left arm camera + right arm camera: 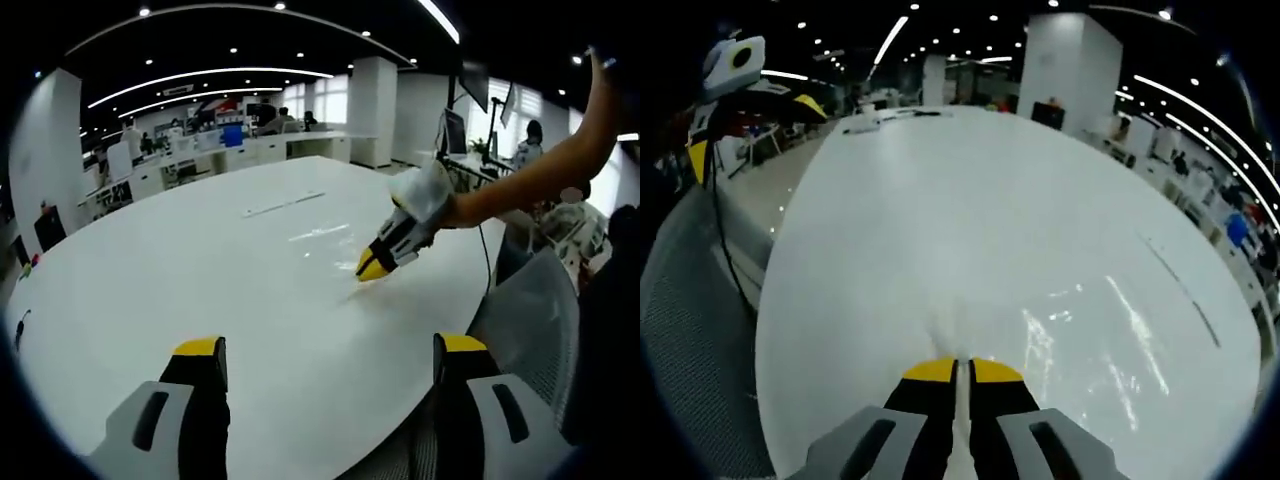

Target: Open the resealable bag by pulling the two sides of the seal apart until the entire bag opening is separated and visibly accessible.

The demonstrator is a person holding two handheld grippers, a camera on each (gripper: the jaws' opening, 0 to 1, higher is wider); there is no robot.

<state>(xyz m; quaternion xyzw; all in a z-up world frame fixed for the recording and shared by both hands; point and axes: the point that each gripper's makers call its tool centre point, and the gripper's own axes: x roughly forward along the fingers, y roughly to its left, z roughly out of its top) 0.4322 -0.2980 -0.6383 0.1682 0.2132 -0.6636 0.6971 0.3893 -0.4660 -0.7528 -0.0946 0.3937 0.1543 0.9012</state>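
- In the left gripper view the left gripper (330, 362), with black jaws tipped in yellow, has its jaws spread wide apart with nothing between them, raised over the near edge of the large white glossy oval table (200, 270).
- In the same view the right gripper (374, 264), held on a person's bare arm (530, 175) that comes in from the right, has its yellow tips pressed down at the table surface.
- The clear, nearly see-through resealable plastic bag (325, 235) lies flat on the table, showing mostly as glints, with its near edge at the right gripper's tips.
- In the right gripper view the right gripper (962, 372) has its jaws drawn almost together, leaving a thin slit; a pale sliver of the bag's edge seems pinched there, though the film is too transparent to be sure.
- The bag (1090, 320) spreads ahead and to the right of those tips as shiny creases on the table (940, 200).
- The left gripper (740, 85) shows at upper left in that view, well apart from the bag.
- A grey mesh chair back (535, 310) stands beside the table edge.
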